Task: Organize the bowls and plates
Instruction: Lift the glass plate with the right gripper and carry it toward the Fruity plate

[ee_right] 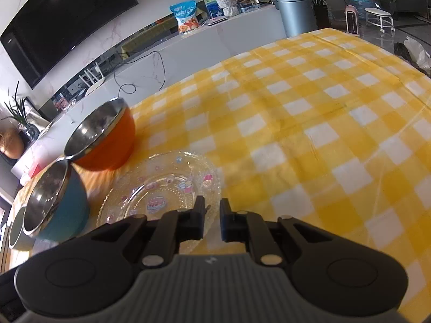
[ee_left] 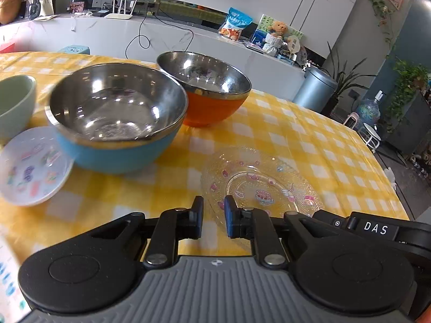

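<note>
Right wrist: glass plate (ee_right: 161, 188) beside broad bare tablecloth (ee_right: 309, 123).

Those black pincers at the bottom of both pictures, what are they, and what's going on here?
Each is a hand-held claw with two fingers; a person carries one in each hand, and a camera on each looks forward along its fingers. One picture is from the left claw, the other from the right claw. Both are slightly open and hold nothing. On the yellow checked tablecloth lie a clear glass plate, a blue bowl, an orange bowl, a small white patterned plate and, at the edge, a pale green bowl. Both claws hover by the glass plate.
</note>
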Motion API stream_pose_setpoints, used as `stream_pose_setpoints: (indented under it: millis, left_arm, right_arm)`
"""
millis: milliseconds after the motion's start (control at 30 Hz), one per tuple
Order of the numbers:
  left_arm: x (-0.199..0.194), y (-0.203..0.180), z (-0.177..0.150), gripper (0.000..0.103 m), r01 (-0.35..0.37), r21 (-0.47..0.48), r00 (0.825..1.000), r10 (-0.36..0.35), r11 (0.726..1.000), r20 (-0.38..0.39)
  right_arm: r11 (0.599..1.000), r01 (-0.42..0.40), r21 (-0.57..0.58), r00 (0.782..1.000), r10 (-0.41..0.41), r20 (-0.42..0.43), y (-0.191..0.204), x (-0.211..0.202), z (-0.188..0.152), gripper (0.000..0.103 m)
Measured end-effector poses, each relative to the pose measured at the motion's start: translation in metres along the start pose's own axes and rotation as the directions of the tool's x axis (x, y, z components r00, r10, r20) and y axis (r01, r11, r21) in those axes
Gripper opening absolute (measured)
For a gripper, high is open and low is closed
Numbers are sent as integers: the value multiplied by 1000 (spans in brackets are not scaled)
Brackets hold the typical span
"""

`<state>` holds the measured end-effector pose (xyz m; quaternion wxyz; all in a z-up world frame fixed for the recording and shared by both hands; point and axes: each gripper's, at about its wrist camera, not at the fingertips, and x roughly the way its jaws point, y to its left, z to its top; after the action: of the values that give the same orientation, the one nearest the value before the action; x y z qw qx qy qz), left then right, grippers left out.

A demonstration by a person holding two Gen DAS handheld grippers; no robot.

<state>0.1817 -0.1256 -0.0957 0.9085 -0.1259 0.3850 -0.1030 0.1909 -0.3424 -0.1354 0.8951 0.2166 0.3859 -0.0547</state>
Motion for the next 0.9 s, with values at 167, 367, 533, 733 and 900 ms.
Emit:
stream_pose_setpoints:
  millis: [167, 367, 533, 733, 900]
  left_arm:
    - [-25, 5, -11, 18, 2, 31, 1000, -3, 1000, 6]
    - [-52, 13, -27, 18, 3, 79, 1000, -4, 997, 9]
    - [-57, 21, -42, 18, 2, 80, 1000, -1, 997, -15]
    - [-51, 29, -50, 17, 3, 70, 999, 0, 998, -38]
    - [-52, 28, -51, 22, -3, 120, 1000, 3, 993, 0]
  right_arm:
    - [999, -4, -34, 1000, 4, 3, 8, -22, -21, 9]
    - [999, -10, -40, 1000, 10, -14, 13, -45, -49, 9]
    - [999, -5, -43, 1000, 5, -7, 16, -59, -69, 8]
    - [999, -10, -43, 1000, 10, -4, 14, -58, -76, 8]
    - [998, -8, -69, 1000, 9, 14, 17, -56, -76, 29]
